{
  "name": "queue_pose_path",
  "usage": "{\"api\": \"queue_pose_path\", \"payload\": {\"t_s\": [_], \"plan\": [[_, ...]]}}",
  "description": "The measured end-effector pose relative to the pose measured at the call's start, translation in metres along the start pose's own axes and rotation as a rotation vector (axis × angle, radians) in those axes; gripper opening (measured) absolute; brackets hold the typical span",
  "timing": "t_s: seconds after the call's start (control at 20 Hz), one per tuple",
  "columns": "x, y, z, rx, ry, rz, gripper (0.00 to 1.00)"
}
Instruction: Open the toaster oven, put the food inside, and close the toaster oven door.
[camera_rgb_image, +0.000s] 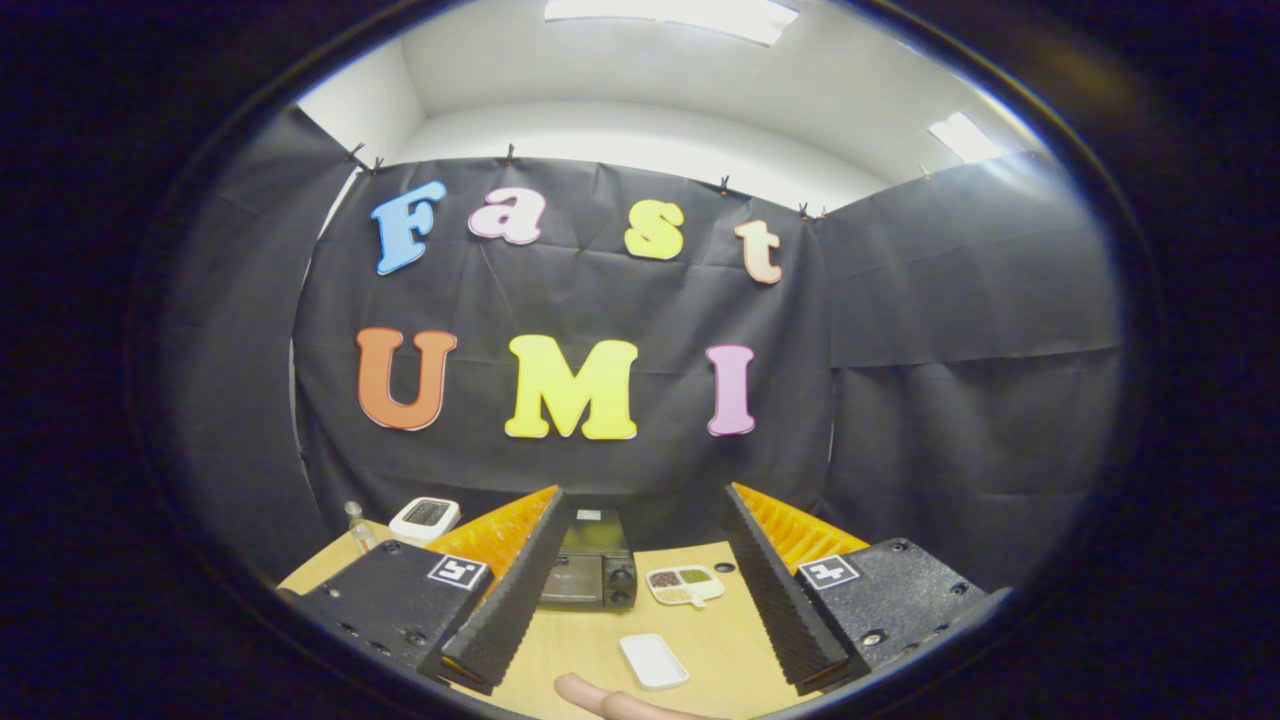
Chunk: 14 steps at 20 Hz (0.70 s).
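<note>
While spread apart, gripper (640, 640): grasps nothing
Toaster oven (590, 570): one, door closed
White tray (653, 661): one
Sausage (610, 700): one

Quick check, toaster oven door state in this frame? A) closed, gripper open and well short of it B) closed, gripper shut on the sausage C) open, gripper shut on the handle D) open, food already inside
A: the toaster oven door sits flush and closed beyond the fingers, while the gripper is open, holding nothing, with the sausage and white tray lying between its fingers.
</note>
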<state>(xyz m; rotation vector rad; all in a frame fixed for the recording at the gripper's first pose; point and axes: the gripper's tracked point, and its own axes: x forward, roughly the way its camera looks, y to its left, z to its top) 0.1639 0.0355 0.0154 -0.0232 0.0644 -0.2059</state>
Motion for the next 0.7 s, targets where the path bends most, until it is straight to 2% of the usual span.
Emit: {"api": "queue_pose_path", "payload": {"t_s": [0.15, 0.35, 0.7], "plan": [[-0.044, -0.009, 0.011, -0.008, -0.05, 0.012, 0.98], [-0.084, -0.019, -0.003, 0.01, -0.079, 0.014, 0.98], [-0.088, -0.026, -0.026, 0.024, -0.053, 0.012, 0.98]]}}
